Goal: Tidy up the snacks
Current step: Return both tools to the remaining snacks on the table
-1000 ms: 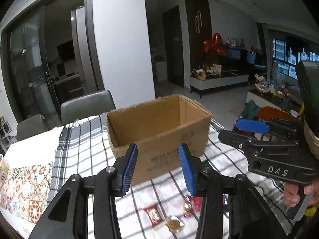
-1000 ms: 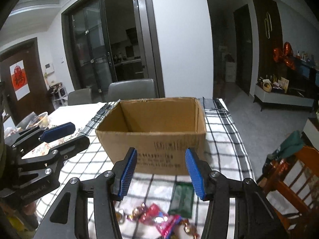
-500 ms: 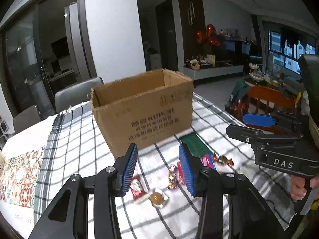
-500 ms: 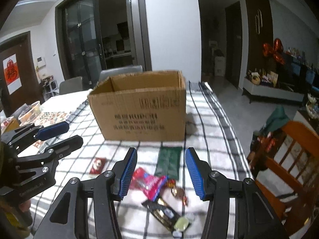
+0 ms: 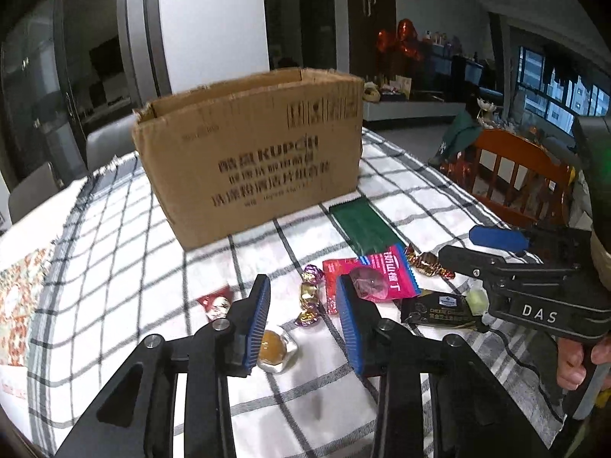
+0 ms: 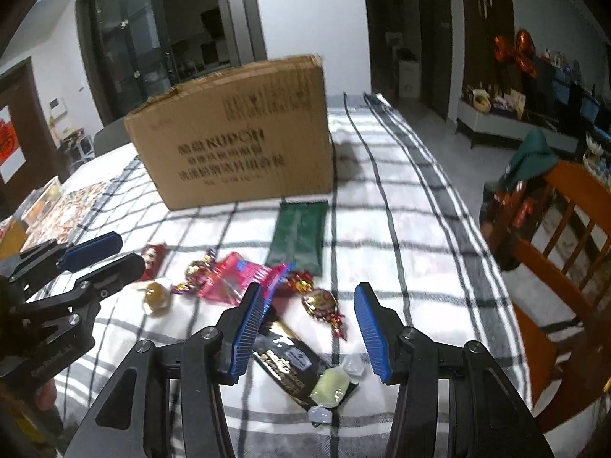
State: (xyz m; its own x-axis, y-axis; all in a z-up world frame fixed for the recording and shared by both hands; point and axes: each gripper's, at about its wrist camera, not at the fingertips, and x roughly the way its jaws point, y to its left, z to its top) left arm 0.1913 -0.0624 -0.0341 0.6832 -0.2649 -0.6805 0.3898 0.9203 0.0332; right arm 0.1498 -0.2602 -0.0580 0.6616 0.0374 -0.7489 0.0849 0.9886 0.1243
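Only the right wrist view shows the pale-green jelly [image 6: 333, 386] (black packet [image 6: 288, 360] beneath).

One cardboard box [image 5: 252, 152], one green packet [image 5: 361, 225], two grippers [image 5: 301, 320].

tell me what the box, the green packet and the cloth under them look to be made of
Box: brown corrugated cardboard, matte, with a ragged torn top edge and printed lettering.
Green packet: probably plastic or foil film, with a soft sheen and a serrated sealed end.
Cloth: woven fabric, matte white with dark checks, frayed at its far edge.
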